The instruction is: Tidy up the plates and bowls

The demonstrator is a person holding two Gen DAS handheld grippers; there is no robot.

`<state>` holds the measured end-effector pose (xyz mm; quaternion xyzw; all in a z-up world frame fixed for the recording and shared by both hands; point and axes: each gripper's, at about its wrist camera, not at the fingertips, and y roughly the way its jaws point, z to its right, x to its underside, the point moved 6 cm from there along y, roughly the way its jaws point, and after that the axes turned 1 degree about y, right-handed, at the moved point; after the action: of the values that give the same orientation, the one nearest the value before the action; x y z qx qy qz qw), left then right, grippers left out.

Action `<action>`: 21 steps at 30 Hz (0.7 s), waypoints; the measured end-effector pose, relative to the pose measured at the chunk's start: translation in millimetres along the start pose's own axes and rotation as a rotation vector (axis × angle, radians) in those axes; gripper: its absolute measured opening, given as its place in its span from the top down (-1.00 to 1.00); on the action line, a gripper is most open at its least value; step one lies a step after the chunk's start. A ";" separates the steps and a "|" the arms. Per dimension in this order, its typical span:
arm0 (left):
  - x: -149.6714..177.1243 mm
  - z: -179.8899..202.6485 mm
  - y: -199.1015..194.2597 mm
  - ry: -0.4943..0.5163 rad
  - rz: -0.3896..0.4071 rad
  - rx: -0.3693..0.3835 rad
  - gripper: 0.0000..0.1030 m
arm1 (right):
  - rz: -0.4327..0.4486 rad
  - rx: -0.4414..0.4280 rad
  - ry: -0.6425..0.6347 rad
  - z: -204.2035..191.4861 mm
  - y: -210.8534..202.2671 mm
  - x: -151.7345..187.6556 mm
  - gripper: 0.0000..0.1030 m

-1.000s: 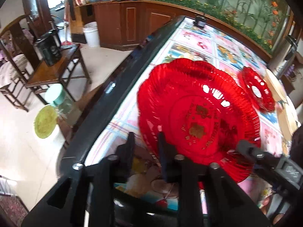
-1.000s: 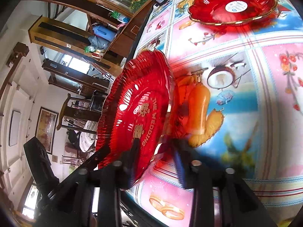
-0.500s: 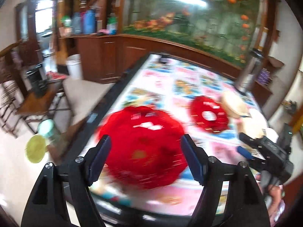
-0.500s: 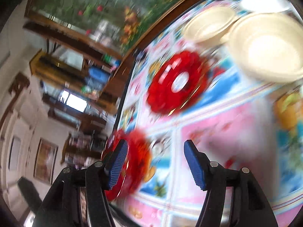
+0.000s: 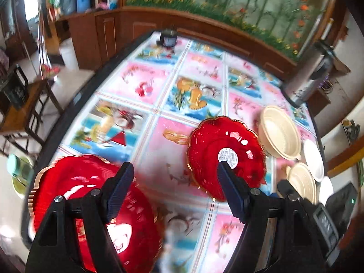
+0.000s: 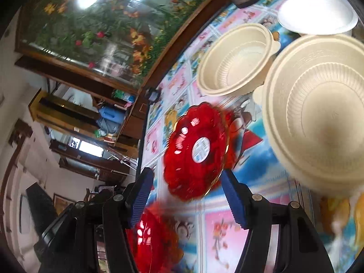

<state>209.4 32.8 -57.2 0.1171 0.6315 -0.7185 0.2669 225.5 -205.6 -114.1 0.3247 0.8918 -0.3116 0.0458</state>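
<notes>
A large red scalloped plate (image 5: 91, 204) lies on the table's near left corner, partly behind my left fingers. My left gripper (image 5: 175, 182) hangs open above the tablecloth with nothing between its pads. A smaller red plate (image 5: 225, 157) with a white label sits just past its right finger. My right gripper (image 6: 186, 182) is open too, its tips just short of that small red plate (image 6: 195, 152). The large red plate (image 6: 154, 238) shows blurred behind its left finger. Two cream bowls (image 6: 236, 61) (image 6: 318, 113) and a white plate (image 6: 316, 11) stand to the right.
The table (image 5: 145, 86) has a picture-printed cloth and a dark rim. A metal flask (image 5: 304, 84) stands at its far right edge, a small black device (image 5: 168, 38) at the far end. A wooden side table (image 5: 20, 104) and floor lie to the left.
Both grippers let go of the large red plate and opened. They drew back and swung right toward the small red plate and the bowls. The large plate now rests at the near left.
</notes>
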 end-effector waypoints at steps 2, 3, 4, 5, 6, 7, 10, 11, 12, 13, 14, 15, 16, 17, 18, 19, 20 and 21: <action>0.1 4.5 23.7 -0.031 -0.052 0.007 -0.46 | 0.001 0.009 0.001 3.7 5.2 -5.5 -0.25; 0.5 6.5 30.9 -0.041 -0.069 0.016 -0.46 | 0.006 0.014 -0.006 4.7 6.9 -7.1 -0.25; 0.4 9.7 36.7 -0.043 -0.078 0.022 -0.46 | 0.011 0.020 -0.014 5.6 8.3 -8.4 -0.25; -0.4 12.4 43.2 -0.041 -0.086 0.014 -0.46 | 0.010 0.020 -0.016 5.4 9.8 -9.5 -0.25; -0.8 12.7 47.6 -0.041 -0.092 -0.001 -0.46 | 0.004 0.016 -0.016 5.6 12.1 -10.3 -0.25; -0.5 13.1 53.3 -0.047 -0.101 -0.006 -0.46 | 0.000 0.014 -0.017 6.0 14.1 -10.7 -0.25; -1.3 16.1 60.1 -0.068 -0.129 0.034 -0.46 | -0.007 0.021 -0.021 5.9 19.0 -13.2 -0.25; -1.4 17.5 61.7 -0.071 -0.135 0.043 -0.46 | -0.012 0.017 -0.021 5.7 20.8 -13.6 -0.25; -1.1 18.5 64.2 -0.069 -0.141 0.045 -0.46 | -0.016 0.017 -0.021 5.4 22.2 -13.9 -0.25; -0.3 19.5 67.6 -0.067 -0.151 0.045 -0.46 | -0.024 0.014 -0.015 5.7 25.0 -14.3 -0.25; 0.5 19.6 71.7 -0.070 -0.162 0.044 -0.46 | -0.029 0.009 -0.008 5.7 26.2 -14.0 -0.25; 1.5 19.6 75.3 -0.076 -0.171 0.044 -0.46 | -0.036 0.005 -0.001 5.9 28.2 -14.1 -0.25; 2.7 20.3 79.4 -0.083 -0.181 0.049 -0.46 | -0.042 0.004 0.004 6.5 29.9 -14.5 -0.24; 3.9 21.2 82.5 -0.087 -0.188 0.057 -0.46 | -0.042 0.006 0.010 7.3 30.7 -15.0 -0.24; 5.0 22.0 85.7 -0.090 -0.196 0.059 -0.46 | -0.040 0.005 0.021 8.4 31.9 -16.2 -0.24; 6.8 22.5 88.9 -0.094 -0.206 0.061 -0.46 | -0.042 0.005 0.030 9.9 33.0 -17.2 -0.24; 7.0 22.9 90.8 -0.099 -0.212 0.066 -0.46 | -0.045 0.008 0.039 11.7 34.9 -17.9 -0.24; 7.7 23.3 92.2 -0.102 -0.214 0.070 -0.46 | -0.050 0.013 0.051 13.8 37.1 -18.3 -0.24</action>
<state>256.0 2.8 -134.9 0.0218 0.6006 -0.7694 0.2163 260.8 -201.7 -139.4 0.3104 0.8985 -0.3100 0.0132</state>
